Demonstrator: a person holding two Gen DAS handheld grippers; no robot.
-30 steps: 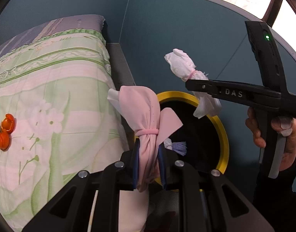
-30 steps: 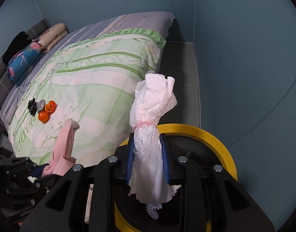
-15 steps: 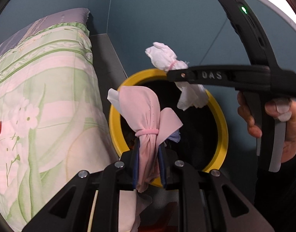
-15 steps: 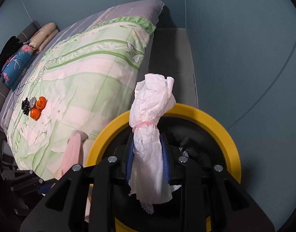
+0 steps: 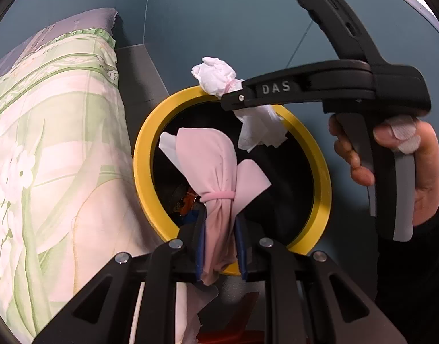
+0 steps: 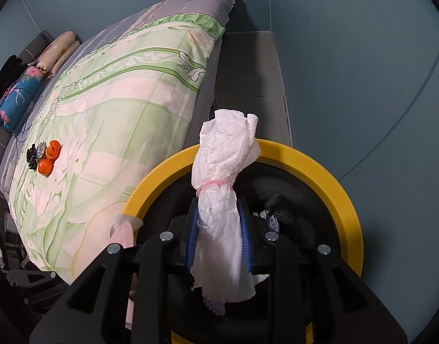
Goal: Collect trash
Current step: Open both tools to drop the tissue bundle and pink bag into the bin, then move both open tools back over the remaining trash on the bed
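Soft pink cloth bundle (image 5: 219,172), cinched by pink elastic band, is clamped between blue pads of left gripper (image 5: 219,246) above round bin (image 5: 142,172) with glossy yellow rim and black interior. Crinkled white tissue bundle (image 6: 222,177), likewise banded, is pinched narrow in right gripper (image 6: 219,238) over same bin. Bin is set beside bed under green floral quilt (image 6: 119,86); orange peel scraps (image 6: 48,157) are left on quilt.
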